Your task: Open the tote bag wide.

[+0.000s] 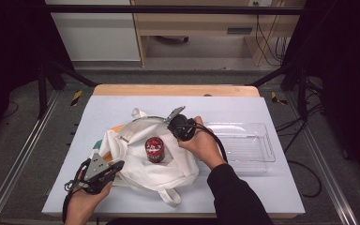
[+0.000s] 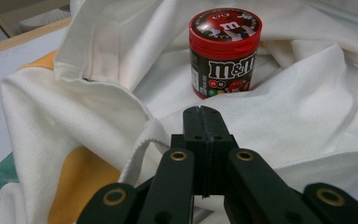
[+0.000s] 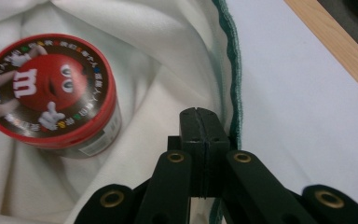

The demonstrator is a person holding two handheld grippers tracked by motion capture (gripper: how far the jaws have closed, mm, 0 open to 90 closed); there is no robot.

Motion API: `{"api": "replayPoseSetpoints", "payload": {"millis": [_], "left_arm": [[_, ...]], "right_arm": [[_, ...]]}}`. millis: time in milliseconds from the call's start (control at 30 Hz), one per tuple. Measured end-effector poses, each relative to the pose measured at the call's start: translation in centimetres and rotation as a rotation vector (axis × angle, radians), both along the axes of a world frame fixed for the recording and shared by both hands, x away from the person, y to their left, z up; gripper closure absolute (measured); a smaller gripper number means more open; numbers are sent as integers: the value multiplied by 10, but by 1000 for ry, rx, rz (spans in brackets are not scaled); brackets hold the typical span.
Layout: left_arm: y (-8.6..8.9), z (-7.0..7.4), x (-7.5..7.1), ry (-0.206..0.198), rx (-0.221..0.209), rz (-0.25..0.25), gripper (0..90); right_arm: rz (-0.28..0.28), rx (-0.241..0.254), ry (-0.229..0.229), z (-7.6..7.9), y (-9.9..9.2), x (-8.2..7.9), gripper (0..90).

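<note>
Getting near the candy tub (image 1: 154,149) on the white bag (image 1: 178,166) with both claws, left claw (image 2: 200,114) and right claw (image 3: 199,116), clenched on nothing; next, open up to grab.

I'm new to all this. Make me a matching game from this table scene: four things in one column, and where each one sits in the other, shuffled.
Things:
1. red-lidded round candy tub
2. white cloth bag
3. clear plastic tray
4. left gripper

Places:
A. lies on the table at the right, beside the bag
B. at the bag's left edge, fingers shut
C. stands upright on the bag
D. spread across the middle of the table

Pairs: 1-C, 2-D, 3-A, 4-B
</note>
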State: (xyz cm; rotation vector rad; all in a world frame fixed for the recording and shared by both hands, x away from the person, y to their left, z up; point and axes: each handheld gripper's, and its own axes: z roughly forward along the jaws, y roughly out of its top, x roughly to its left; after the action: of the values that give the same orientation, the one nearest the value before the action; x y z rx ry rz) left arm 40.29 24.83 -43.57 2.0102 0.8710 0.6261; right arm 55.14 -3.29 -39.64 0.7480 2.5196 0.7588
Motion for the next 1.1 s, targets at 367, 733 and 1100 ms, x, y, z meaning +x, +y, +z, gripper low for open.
{"api": "replayPoseSetpoints", "payload": {"millis": [367, 733, 1100], "left_arm": [[-2, -9, 2, 26, 31, -3, 900], [-3, -19, 5, 71, 53, -8, 900], [-3, -14, -1, 38, 16, -3, 899]], "right_arm": [[-31, -24, 32, -7, -6, 11, 900], [-63, -64, 54, -10, -10, 14, 900], [-62, 37, 10, 5, -11, -3, 899]]}}
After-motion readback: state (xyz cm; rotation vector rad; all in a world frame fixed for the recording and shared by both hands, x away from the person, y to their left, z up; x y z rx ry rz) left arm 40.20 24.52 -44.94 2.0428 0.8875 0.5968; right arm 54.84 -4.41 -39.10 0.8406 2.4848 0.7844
